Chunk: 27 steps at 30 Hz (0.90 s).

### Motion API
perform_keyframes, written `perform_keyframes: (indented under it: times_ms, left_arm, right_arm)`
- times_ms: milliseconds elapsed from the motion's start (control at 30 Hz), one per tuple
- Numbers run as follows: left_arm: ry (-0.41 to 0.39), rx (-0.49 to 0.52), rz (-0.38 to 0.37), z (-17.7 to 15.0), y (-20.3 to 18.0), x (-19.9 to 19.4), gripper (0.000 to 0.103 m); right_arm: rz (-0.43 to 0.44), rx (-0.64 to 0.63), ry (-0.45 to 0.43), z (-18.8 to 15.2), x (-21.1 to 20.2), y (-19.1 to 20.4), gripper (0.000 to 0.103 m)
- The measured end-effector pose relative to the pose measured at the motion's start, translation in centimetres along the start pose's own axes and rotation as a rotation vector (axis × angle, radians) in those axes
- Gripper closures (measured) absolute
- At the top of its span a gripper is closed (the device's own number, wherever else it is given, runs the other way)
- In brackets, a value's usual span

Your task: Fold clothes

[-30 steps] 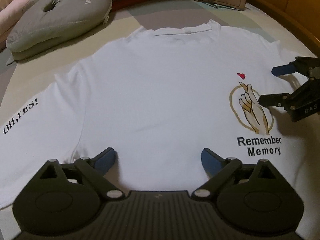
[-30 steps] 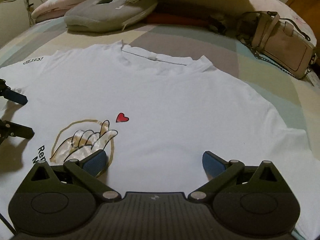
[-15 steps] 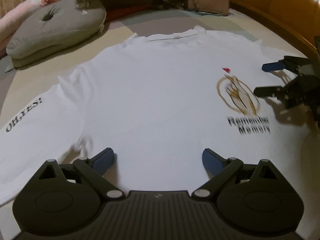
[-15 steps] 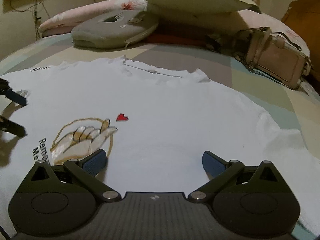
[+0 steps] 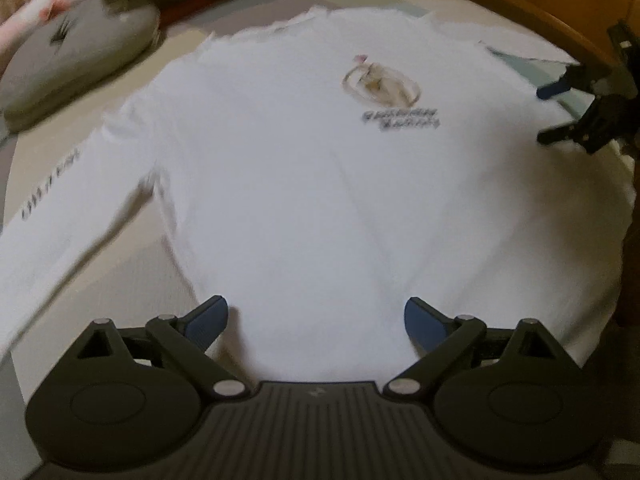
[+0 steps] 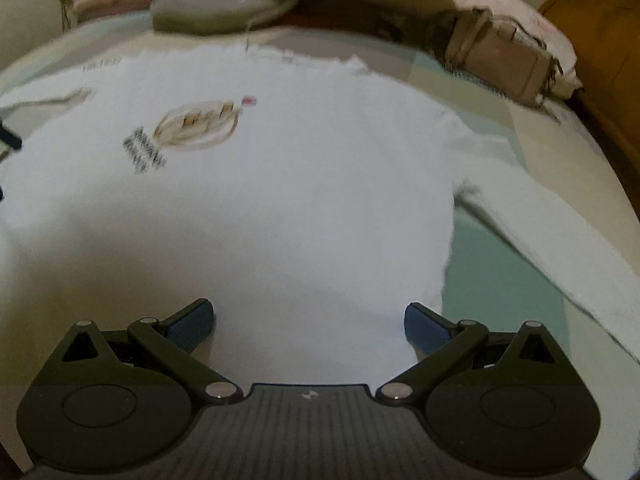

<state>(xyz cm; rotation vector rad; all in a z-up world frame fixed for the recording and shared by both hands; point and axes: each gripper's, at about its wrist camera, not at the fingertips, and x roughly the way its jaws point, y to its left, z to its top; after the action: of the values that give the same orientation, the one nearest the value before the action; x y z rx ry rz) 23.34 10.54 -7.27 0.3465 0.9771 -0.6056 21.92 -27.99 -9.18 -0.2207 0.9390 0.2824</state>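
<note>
Left tool (image 5: 316, 322) & right tool (image 6: 308, 326) both wide open, holding nothing, over white shirt (image 5: 304, 184).

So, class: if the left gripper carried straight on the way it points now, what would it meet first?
Probably the white long-sleeved shirt spread on the bed: the open left gripper points across its lower body. Height above the cloth is unclear, as the picture is blurred.
</note>
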Motion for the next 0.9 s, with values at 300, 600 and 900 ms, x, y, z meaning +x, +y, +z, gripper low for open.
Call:
perform_keyframes:
  times_ms: [300,600,900]
  left_arm:
    - [-0.091,-0.056,-0.028,3.4,-4.8,2.7,0.008]
    - [-0.01,-0.135,0.126,-2.9,-8.9,-0.1,0.004]
    - [-0.035,-0.138,0.128,0.5,-10.7,-1.9,0.005]
  right_arm:
    - [0.072,0.057,-0.09,2.3,1.8,4.5,0.0]
    - [0.067,0.04,-0.106,-4.2,-1.8,4.6,0.0]
    - [0.144,-0.073,-0.055,-3.3,-3.4,4.2,0.0]
